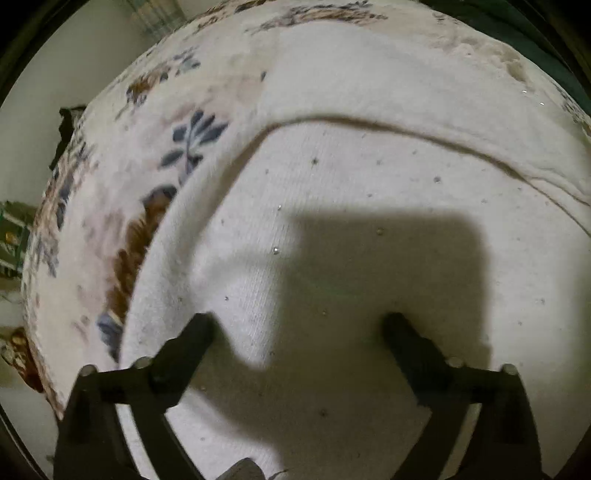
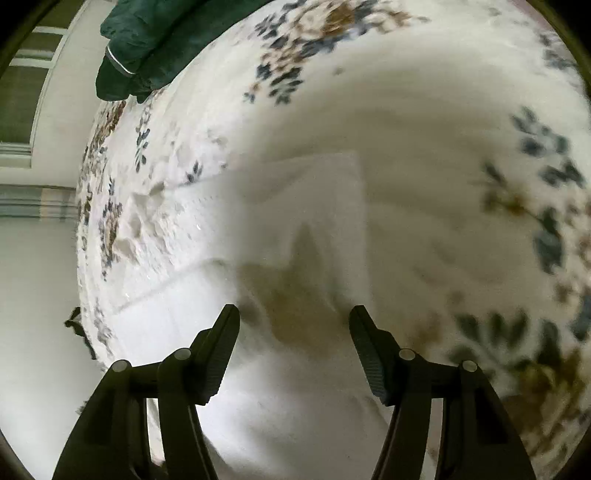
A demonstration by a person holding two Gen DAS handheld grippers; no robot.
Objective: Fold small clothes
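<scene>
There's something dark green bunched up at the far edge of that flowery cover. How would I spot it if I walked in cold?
Start with the big cream bedspread printed with blue and brown flowers, where a white knitted garment lies spread in the middle. Look past that to the cover's far edge: the dark green garment sits crumpled there. It is the only dark, plain-coloured fabric, with a thin pale stripe near one end.

Floral bedcover (image 1: 184, 144) beneath, dark green garment (image 2: 147, 33) beyond
</scene>
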